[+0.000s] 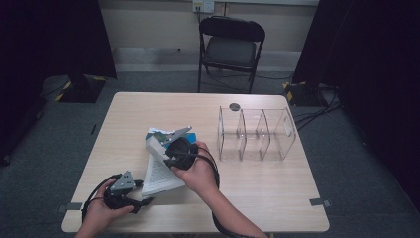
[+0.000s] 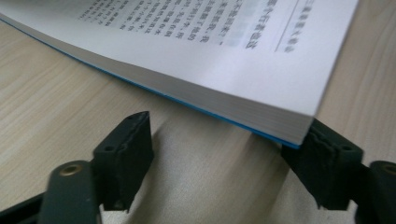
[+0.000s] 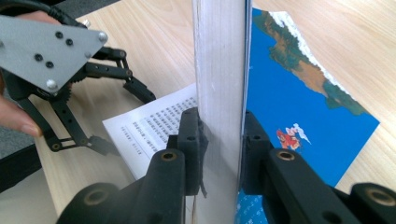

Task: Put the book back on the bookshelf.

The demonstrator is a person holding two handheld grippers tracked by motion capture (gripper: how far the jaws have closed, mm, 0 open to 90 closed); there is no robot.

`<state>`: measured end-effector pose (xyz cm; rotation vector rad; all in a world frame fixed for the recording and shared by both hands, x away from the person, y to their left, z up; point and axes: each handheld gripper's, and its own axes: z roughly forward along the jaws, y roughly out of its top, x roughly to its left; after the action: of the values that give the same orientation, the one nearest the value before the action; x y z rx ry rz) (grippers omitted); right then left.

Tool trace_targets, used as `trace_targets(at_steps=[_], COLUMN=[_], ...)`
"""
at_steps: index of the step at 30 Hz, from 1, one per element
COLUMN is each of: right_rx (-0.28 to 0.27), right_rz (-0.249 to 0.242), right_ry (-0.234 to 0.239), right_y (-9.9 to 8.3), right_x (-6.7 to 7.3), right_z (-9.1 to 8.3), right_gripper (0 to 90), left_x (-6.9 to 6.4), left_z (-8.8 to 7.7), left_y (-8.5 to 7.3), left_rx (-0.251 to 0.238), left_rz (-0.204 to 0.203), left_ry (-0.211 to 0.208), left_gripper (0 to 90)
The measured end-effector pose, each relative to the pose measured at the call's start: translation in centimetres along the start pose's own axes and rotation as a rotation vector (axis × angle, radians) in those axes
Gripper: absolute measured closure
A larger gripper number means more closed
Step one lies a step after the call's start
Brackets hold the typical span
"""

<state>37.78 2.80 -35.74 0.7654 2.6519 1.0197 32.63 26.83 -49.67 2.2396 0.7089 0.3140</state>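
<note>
The right gripper [image 3: 219, 135] stands clamped on a thick sheaf of pages of an open book [image 1: 161, 168], one black jaw pressed on the white page block and the other on the blue illustrated cover [image 3: 303, 107], so that the sheaf rises upright from the spine. The left gripper [image 2: 224, 154] rests low at the near left corner of the book with its jaws apart, one just off the table and the other touching the corner of the flat half; nothing is pinched between them, though the corner sits within their reach. In the high view the right hand [image 1: 195, 171] holds its tool over the middle of the book while the left hand [image 1: 101, 208] waits at the table's near edge.

The book lies on the light wooden table [image 1: 277, 198], left of centre and well apart from the clear acrylic organiser [image 1: 257, 134] with its upright dividers, which stands to the right with its slots free. A black folding chair [image 1: 232, 47] sits beyond the far edge.

By the look of it the work is at an early stage: the book is half gathered, one part lifted and the printed pages [image 2: 196, 51] lying flat, and closing it, raising it and moving it toward the organiser would seem to remain.

The book's long axis runs from the near left toward the far centre of the table, spine along that line, with the open fore-edge of the flat half facing the left gripper
</note>
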Motion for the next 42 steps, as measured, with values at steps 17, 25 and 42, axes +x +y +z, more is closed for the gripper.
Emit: trace_targets(at_steps=[17, 25, 42], right_rx=[0.027, 0.052, 0.060], right_rz=[-0.043, -0.103, -0.135], right_ry=[0.025, 0.014, 0.012], right_y=[-1.3, -3.1, -7.2], right_x=[1.2, 2.3, 4.1], right_z=[-0.6, 0.4, 3.5], right_gripper=[74.6, 74.4, 72.3], left_x=[0.3, 0.3, 0.3], left_z=[0.6, 0.8, 0.7], left_y=[0.3, 0.7, 1.2], left_rx=[-0.042, -0.024, -0.055], left_rz=[-0.040, -0.054, -0.135], left_ry=[0.009, 0.002, -0.002], left_gripper=[40.7, 40.1, 30.8])
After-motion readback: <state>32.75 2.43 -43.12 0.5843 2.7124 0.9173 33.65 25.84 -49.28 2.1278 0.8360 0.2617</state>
